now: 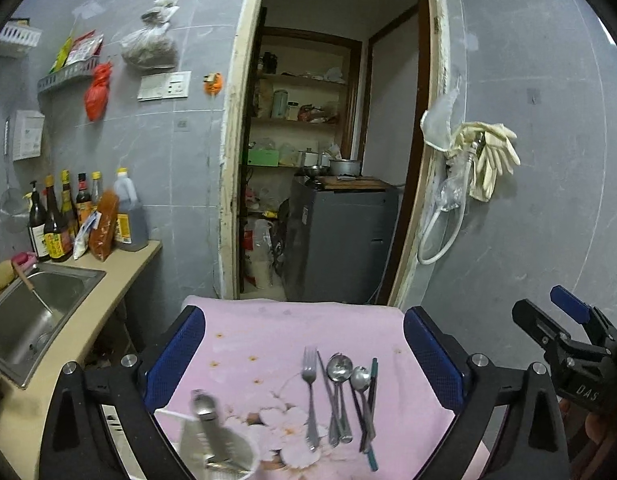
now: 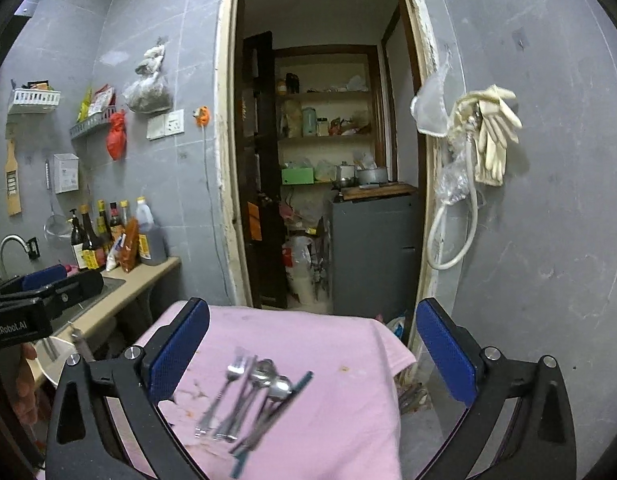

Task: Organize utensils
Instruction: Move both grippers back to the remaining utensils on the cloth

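- Blue-padded fingers of the left gripper fill the bottom of the left view, spread wide and holding nothing.
- Below them, at lower left, a white holder already has one utensil standing in it, probably the sorting spot.
- On the pink cloth covering the surface, lower centre, a fork, two spoons and a dark-handled piece lie side by side, handles toward the camera, easy to pick singly.
- In the right view, the right gripper is equally wide and empty, framing the same row at lower centre.
- Sauce bottles stand beside the sink at left.
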Action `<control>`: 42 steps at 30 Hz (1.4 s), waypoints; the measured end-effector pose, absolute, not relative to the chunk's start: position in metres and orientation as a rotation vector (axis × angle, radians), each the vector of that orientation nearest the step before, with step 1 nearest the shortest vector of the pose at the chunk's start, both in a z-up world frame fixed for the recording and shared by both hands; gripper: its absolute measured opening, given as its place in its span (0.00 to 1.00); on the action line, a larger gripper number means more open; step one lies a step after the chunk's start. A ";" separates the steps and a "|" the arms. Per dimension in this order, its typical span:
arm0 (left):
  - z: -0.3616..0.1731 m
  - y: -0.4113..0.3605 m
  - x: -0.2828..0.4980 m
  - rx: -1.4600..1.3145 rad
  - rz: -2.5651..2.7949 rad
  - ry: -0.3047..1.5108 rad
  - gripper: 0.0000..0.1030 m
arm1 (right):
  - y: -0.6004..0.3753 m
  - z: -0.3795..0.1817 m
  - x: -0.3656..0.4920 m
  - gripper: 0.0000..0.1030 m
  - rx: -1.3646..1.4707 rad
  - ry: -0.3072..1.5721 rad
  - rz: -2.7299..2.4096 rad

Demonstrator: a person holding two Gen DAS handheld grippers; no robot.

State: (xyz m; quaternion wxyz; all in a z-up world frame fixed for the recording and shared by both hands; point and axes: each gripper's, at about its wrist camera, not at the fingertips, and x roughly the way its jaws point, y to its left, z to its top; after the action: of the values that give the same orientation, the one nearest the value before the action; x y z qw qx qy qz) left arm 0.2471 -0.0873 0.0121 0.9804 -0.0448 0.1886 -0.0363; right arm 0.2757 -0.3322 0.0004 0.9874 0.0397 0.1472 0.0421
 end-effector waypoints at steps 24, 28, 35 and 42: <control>-0.104 -0.126 0.397 -0.173 0.051 0.750 0.88 | -0.348 -0.166 0.424 0.76 0.197 0.731 0.201; -0.127 -0.118 0.418 -0.193 0.053 0.825 0.80 | -0.329 -0.191 0.442 0.57 0.218 0.816 0.209; -0.164 -0.108 0.447 -0.243 0.023 0.943 0.63 | -0.293 -0.218 0.458 0.33 0.193 0.900 0.234; -0.184 -0.102 0.461 -0.292 -0.022 0.995 0.55 | -0.278 -0.226 0.462 0.33 0.156 0.943 0.247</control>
State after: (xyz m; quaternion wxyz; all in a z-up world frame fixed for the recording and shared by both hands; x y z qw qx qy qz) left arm 0.4609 -0.1016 -0.1843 0.8686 -0.1397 0.4753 -0.0104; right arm 0.4624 -0.2775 -0.2255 0.8807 0.0747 0.4525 0.1185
